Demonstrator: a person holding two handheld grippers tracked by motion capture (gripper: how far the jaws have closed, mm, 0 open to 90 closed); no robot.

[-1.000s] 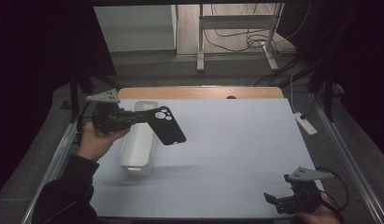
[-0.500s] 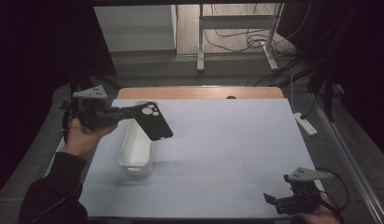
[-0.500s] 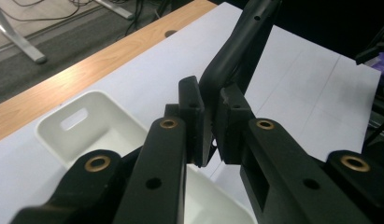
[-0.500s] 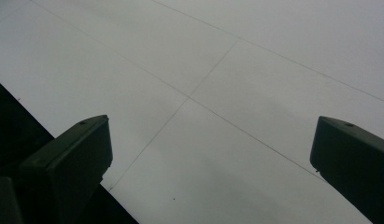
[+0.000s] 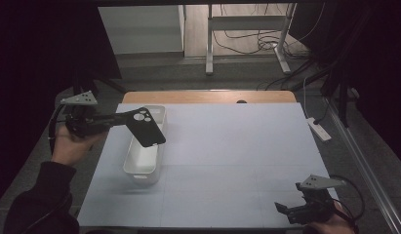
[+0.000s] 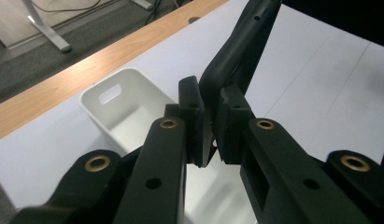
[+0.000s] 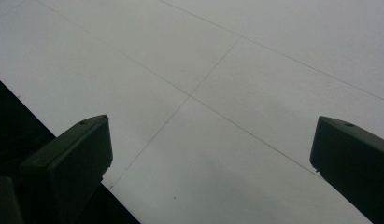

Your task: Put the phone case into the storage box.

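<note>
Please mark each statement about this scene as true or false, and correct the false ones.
1. The left hand-held gripper is shut on the black phone case. True.
2. The phone case lies flat inside the white bin. False: it is held above the bin.
3. The right hand-held gripper holds a cable. False: its jaws are open, nothing between them.
4. The white bin stands on the pale table cover. True.

The right gripper (image 7: 210,163) looks down on a pale grey table mat (image 7: 236,70), its two black jaws standing wide apart with nothing between them. Thin seam lines cross on the mat between the jaws. The mat's edge runs diagonally past the left jaw, dark beyond it.
</note>
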